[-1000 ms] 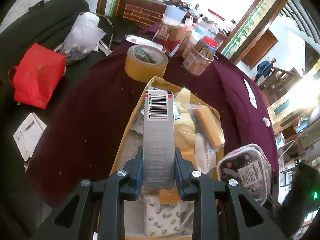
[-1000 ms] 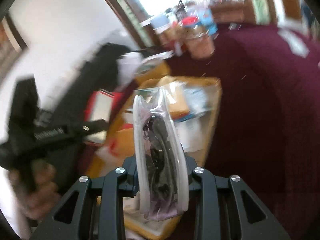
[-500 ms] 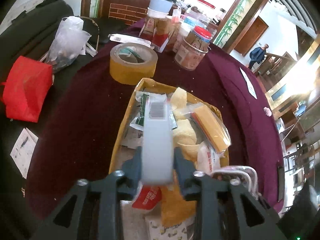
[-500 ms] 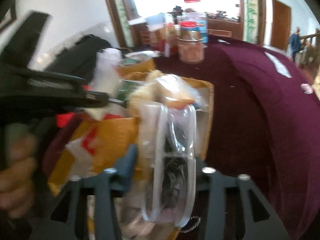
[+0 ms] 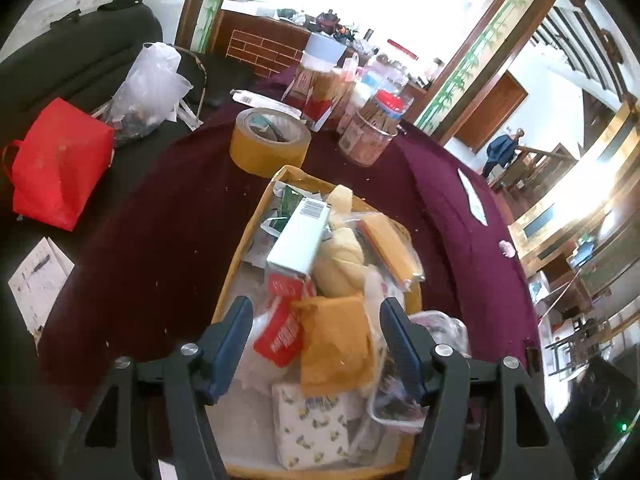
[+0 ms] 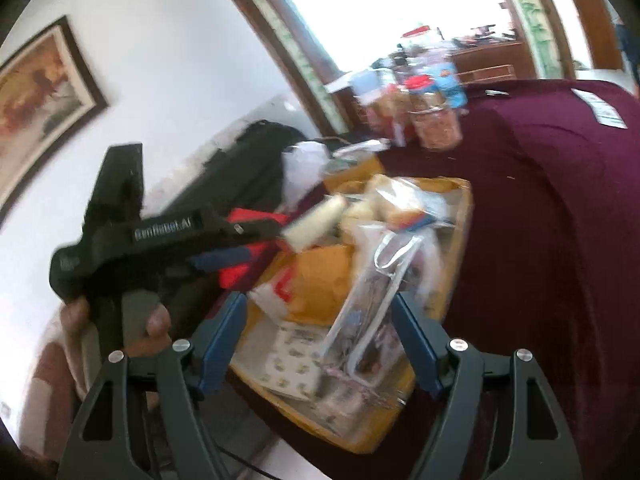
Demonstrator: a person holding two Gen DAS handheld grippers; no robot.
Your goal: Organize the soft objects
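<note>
Both grippers over the tray [image 5: 256,216], jaws opening, pads pressing on nothing. Left gripper [image 5: 316,354]: pads spread, only tray contents below the gap. Right gripper [image 6: 318,340]: pads spread, clear pouch [image 6: 374,300] standing tilted between them, loose, bottom in the tray's near right corner.

Progress, judged: mostly done. Tray piled full, sitting on the maroon cloth [image 5: 160,220]. Grey box [image 5: 298,238] lying across the pile, barcode end away from the camera. Left to do: probably nothing soft on the cloth near the tray; pouch may need laying flat.

Count in tray, as far as visible:
- 1 grey box
- 1 clear pouch
- 1 printed tissue pack [image 5: 316,428]
- 1 orange bag [image 5: 336,346]
- 1 red-and-white packet [image 5: 280,334]
- 1 wrapped yellow pad [image 5: 390,246]
- pale yellow soft lumps [image 5: 340,256], 2 or 3, cannot split them

Outside tray: 1 tape roll [image 5: 270,142], 1 red bag [image 5: 60,164], 1 plastic bag [image 5: 148,88], jars [image 5: 372,132] clustered at the far edge, number unclear.
</note>
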